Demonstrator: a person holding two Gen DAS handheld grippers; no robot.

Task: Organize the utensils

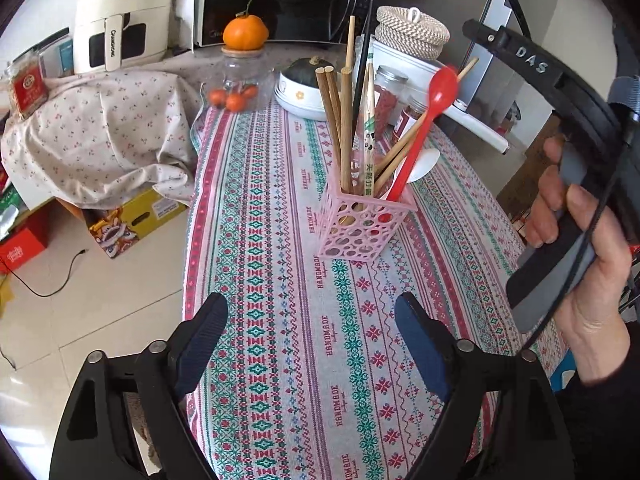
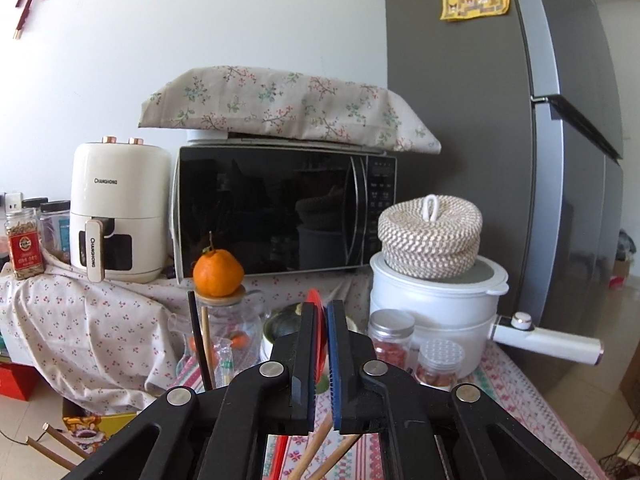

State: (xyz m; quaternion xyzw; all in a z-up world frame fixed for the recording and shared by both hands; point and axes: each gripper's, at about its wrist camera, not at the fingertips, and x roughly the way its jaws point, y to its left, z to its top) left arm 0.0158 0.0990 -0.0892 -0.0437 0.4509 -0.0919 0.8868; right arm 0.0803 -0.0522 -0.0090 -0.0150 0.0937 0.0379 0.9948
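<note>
A pink perforated holder (image 1: 360, 232) stands on the patterned tablecloth (image 1: 280, 320). It holds several wooden chopsticks (image 1: 346, 120), a red spoon (image 1: 442, 86) and a white spoon (image 1: 426, 162). My left gripper (image 1: 312, 304) hangs wide open over the cloth in front of the holder, with nothing between its fingers. In the right wrist view my right gripper (image 2: 321, 304) stands with only a narrow gap. The red spoon (image 2: 313, 295) sits edge-on in that gap, and a thin slit shows beside the blue pad (image 2: 332, 344). A hand (image 1: 580, 240) grips that tool's handle.
An orange (image 1: 245, 32) tops a glass jar behind the holder. Further back stand a microwave (image 2: 280, 208), a white air fryer (image 2: 120, 208) and a white pot (image 2: 432, 308) with a woven basket on it. The fridge (image 2: 480, 120) is at right. The table's left edge drops to tiled floor (image 1: 100, 280).
</note>
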